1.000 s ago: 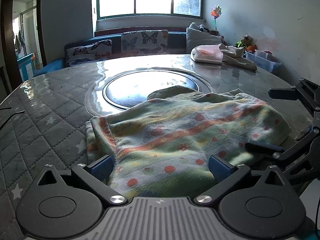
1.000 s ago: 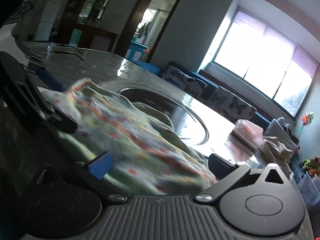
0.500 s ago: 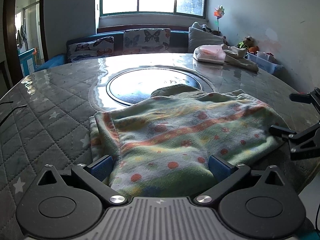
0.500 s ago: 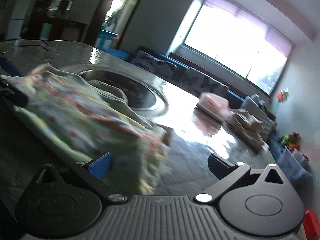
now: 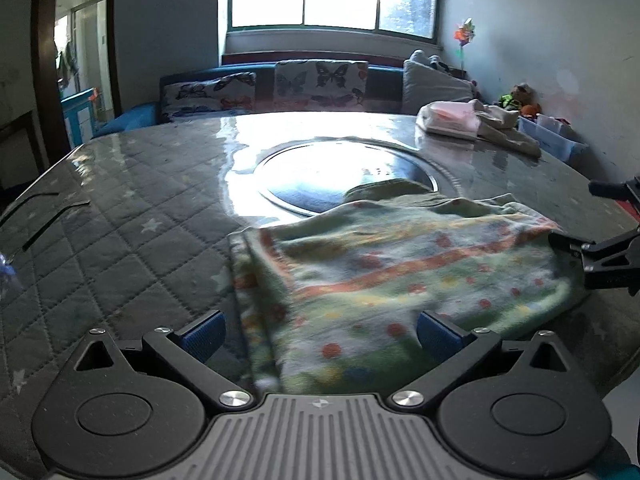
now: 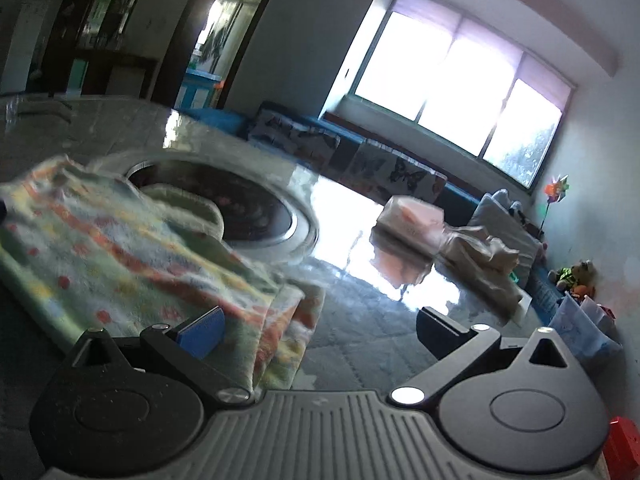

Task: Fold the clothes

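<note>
In the left wrist view
Garment: a green fleecy garment (image 5: pixel 404 280) with orange bands and red dots lies folded on the surface (image 5: pixel 120 248), filling the centre and lower right of the frame; its picture is blurred.
Left gripper (image 5: pixel 320 334): fingers spread wide, blue pads (image 5: pixel 202 336) low in the frame; the left pad is over bare quilted cover, the right pad over the garment's near part. Nothing is between them but cloth lying flat.
Right gripper (image 5: pixel 576 220): at the right edge of the frame, dark fingers apart, the lower one touching the garment's right edge.
Round inset (image 5: pixel 344 178): shiny disc in the middle of the surface, the garment's far edge overlapping it.
Folded pile (image 5: pixel 460 120): pale and pink cloth in the upper right, well apart from the garment.

In the right wrist view
Garment (image 6: pixel 132 256): left half of the frame, blurred, its folded edge lying between the fingers.
Right gripper (image 6: pixel 320 334): fingers wide; the left blue pad (image 6: pixel 202 334) sits over the cloth, the right finger over bare surface (image 6: pixel 360 320).
Folded pile (image 6: pixel 416 220): right of centre, beyond the round inset (image 6: pixel 248 204).
</note>
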Available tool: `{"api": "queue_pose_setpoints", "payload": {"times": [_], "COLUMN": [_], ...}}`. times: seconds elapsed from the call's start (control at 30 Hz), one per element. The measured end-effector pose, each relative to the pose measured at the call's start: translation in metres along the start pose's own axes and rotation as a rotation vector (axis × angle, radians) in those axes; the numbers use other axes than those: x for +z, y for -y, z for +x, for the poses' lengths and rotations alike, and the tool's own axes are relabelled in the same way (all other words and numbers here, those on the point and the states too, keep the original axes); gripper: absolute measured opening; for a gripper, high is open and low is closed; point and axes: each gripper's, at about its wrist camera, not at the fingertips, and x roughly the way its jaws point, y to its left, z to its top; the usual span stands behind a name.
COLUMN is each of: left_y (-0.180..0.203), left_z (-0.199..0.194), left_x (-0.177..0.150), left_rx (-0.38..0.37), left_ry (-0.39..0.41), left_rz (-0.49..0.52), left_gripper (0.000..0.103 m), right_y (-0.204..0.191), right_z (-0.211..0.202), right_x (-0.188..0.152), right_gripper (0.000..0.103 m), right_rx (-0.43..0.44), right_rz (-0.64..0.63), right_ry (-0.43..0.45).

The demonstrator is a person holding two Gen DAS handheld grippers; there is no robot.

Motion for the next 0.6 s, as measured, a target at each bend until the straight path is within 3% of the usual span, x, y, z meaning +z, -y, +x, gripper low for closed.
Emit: {"api": "queue_pose_setpoints", "payload": {"times": [0.13, 0.3, 0.6], "left_y": [-0.012, -0.028, -0.034], "left_z": [0.002, 0.003, 0.001], "left_x": [-0.003, -0.005, -0.003], "left_rx": [0.033, 0.079, 0.103], "left_ry": [-0.014, -0.025, -0.021], "left_rz": [-0.026, -0.055, -0.047], "left_gripper": [0.103, 0.103, 0.103], "right_y": [0.004, 0.007, 0.012], "right_z": [0.006, -0.001, 0.011], "right_x": [-0.006, 0.000, -0.003], "right_gripper": [0.103, 0.103, 0.103], "right_rx": [0.006, -0.005, -0.007], "right_rz": [0.013, 0.017, 0.020], "right_ry": [-0.036, -0.013, -0.049]}}
